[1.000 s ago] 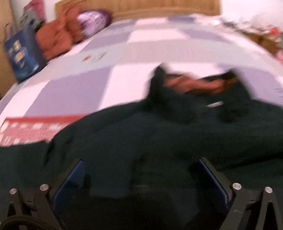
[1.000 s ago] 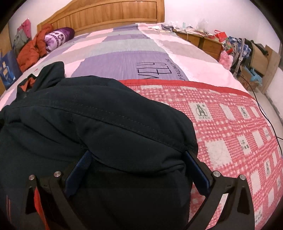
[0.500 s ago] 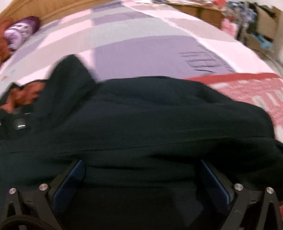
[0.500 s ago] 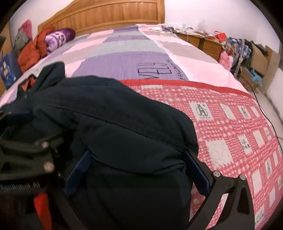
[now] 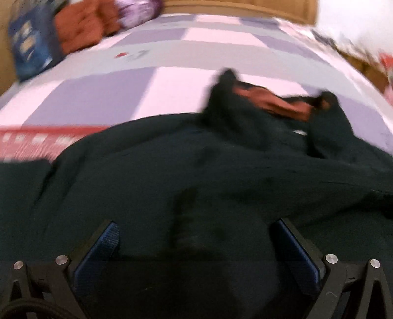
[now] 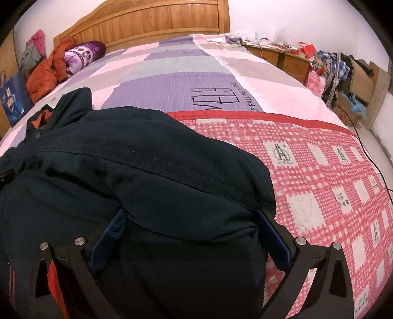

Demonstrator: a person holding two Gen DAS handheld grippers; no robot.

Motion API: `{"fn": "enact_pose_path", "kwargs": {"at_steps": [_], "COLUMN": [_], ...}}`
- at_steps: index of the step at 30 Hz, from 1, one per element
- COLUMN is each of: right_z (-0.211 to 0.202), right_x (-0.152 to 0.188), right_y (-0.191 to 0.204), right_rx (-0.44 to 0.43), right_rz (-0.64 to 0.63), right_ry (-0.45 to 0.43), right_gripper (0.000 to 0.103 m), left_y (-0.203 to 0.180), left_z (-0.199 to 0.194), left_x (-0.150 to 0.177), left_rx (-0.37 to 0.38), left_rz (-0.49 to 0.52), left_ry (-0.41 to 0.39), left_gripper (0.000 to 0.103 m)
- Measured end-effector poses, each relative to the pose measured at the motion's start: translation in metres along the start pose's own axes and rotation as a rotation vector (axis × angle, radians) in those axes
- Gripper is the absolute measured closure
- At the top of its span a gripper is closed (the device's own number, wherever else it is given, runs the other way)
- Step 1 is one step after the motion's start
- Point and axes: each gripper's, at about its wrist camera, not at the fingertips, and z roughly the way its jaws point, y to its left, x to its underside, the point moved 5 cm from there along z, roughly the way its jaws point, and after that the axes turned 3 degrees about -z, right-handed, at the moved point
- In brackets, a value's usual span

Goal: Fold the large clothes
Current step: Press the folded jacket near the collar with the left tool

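Note:
A large dark navy jacket with an orange lining at the collar lies spread on the bed. The left wrist view is blurred. My left gripper hovers low over the jacket's body, fingers wide apart and open, pointing toward the collar. In the right wrist view a thick fold of the jacket bulges over and between the blue pads of my right gripper, whose jaws stand wide apart. The fold's stitched hem hides the fingertips.
The bed carries a purple and pink quilt and a red checked blanket. Orange clothes, a purple pillow and a blue bag sit by the wooden headboard. Cluttered cabinets line the right side.
The left gripper swung right across the jacket, showing up in the right wrist view, then swung back to face the collar. The right gripper has held still.

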Motion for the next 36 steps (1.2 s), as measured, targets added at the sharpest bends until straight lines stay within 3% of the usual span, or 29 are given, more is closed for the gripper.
{"fn": "enact_pose_path", "kwargs": {"at_steps": [3,7,11,14,18,20,27,29,32,34,36], "right_z": [-0.003,-0.017,-0.062,-0.089,-0.109,-0.111,-0.116,-0.118,-0.119,-0.119,-0.119], "right_x": [-0.002,-0.005,0.001,0.018,0.050,0.063,0.077,0.078,0.077,0.077,0.078], "right_y": [0.001,0.005,0.013,0.022,0.035,0.038,0.035,0.034,0.034,0.033,0.031], "right_rx": [-0.001,0.028,0.069,0.072,0.081,0.082,0.096,0.100,0.104,0.108,0.110], "right_rz": [-0.002,-0.050,-0.075,-0.109,-0.168,-0.187,-0.153,-0.153,-0.156,-0.160,-0.157], "right_ry": [-0.002,-0.004,-0.089,-0.111,-0.089,-0.063,-0.032,-0.037,-0.039,-0.037,-0.037], "right_gripper": [0.000,0.000,0.000,0.000,0.000,0.000,0.000,0.000,0.000,0.000,0.000], "left_y": [0.028,0.029,0.027,0.031,0.019,0.013,-0.023,-0.033,-0.036,-0.033,-0.033], "left_z": [-0.007,-0.027,-0.046,-0.051,-0.046,-0.045,-0.026,-0.018,-0.007,-0.013,-0.024], "left_x": [0.009,0.016,0.015,0.027,0.043,0.042,0.028,0.026,0.021,0.019,0.023], "left_rx": [0.024,0.037,0.093,0.121,0.154,0.156,0.255,0.266,0.275,0.308,0.334], "left_rz": [-0.014,0.004,-0.003,-0.012,0.020,0.038,0.052,0.082,0.062,0.038,0.057], "left_ry": [0.005,-0.017,-0.036,0.001,0.065,0.059,0.080,0.094,0.112,0.100,0.094], "left_gripper": [0.000,0.000,0.000,0.000,0.000,0.000,0.000,0.012,0.038,0.064,0.074]}}
